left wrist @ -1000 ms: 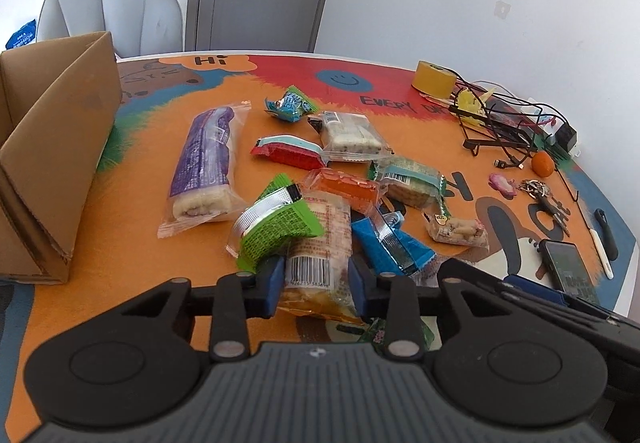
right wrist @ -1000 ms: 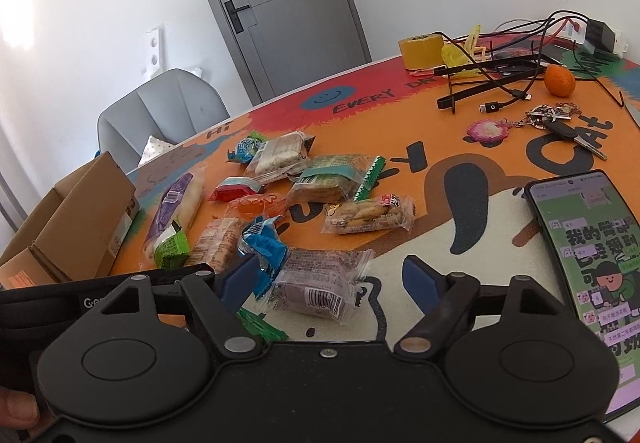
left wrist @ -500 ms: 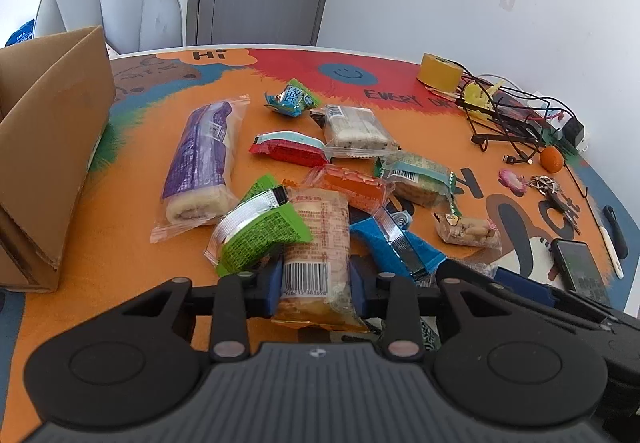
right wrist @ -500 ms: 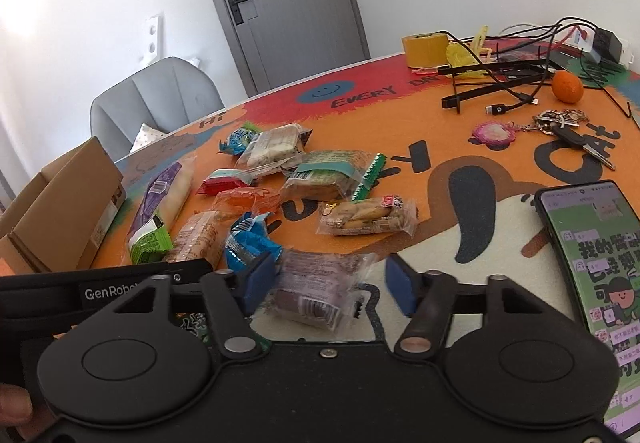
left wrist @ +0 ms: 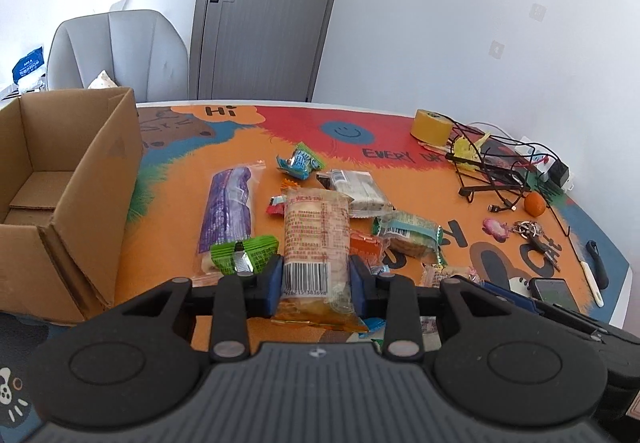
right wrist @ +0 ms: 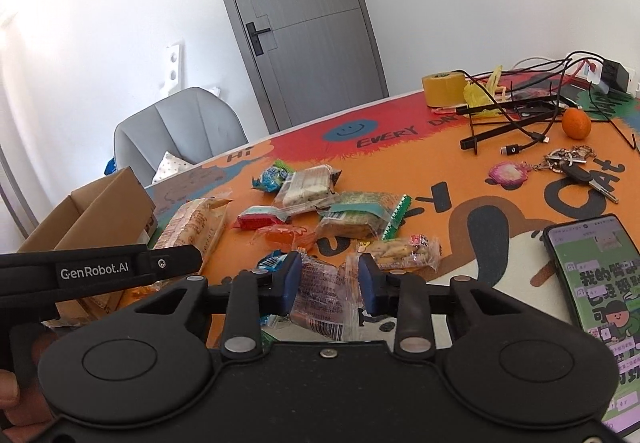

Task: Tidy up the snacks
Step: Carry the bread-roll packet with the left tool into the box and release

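Note:
My left gripper is shut on an orange bread packet with a barcode, lifted above the snack pile; it also shows in the right wrist view. My right gripper is shut on a clear purple-print snack packet, held just above the table. An open cardboard box stands at the left. On the table lie a purple packet, a green packet, a blue candy, a white biscuit pack and a peanut pack.
A phone lies at the right front. Keys, an orange, a tape roll and a black wire stand with cables sit at the far right. A grey chair stands behind the table.
My left gripper has lifted the orange bread packet off the pile and risen. My right gripper has closed on the clear packet and raised it slightly.

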